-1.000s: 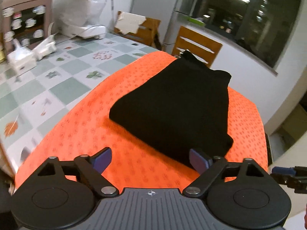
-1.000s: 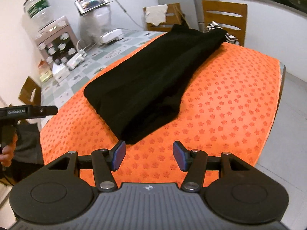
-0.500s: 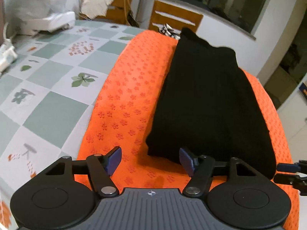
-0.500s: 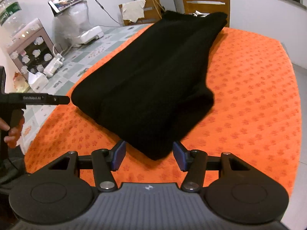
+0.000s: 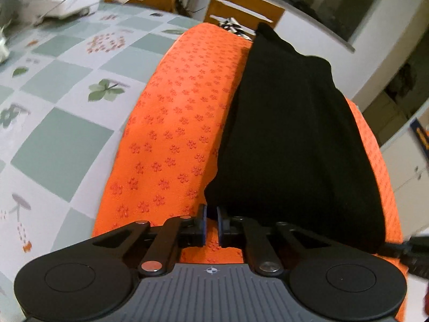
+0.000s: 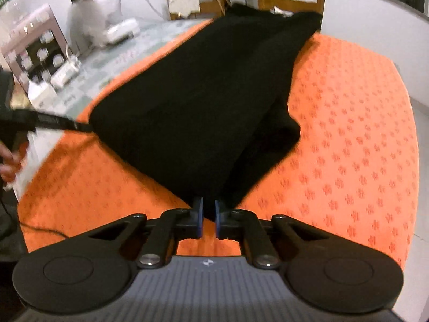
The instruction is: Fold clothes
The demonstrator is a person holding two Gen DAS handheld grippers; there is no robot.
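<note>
In the left wrist view the left gripper (image 5: 211,218) is sitting at the bottom centre of the frame, its blue-padded jaws drawn nearly together and pinching the near left corner of the black garment (image 5: 292,145). The garment is lying folded in a long strip, running from the gripper up toward the top centre, across the orange mat (image 5: 171,134) with its small flower print. The mat is covering the right part of the checked tablecloth (image 5: 59,91), which is filling the left side of the frame. A wooden chair (image 5: 241,10) is standing behind the far end of the garment at the top centre.

In the right wrist view the right gripper (image 6: 207,216) is also at the bottom centre, jaws pulled close and clamping the other near corner of the black garment (image 6: 203,102), whose edge is lifting slightly off the orange mat (image 6: 348,147). At the left edge of this frame the left gripper (image 6: 80,126) is showing as a dark, blurred bar reaching to the garment's corner, with a hand (image 6: 10,158) behind it
</note>
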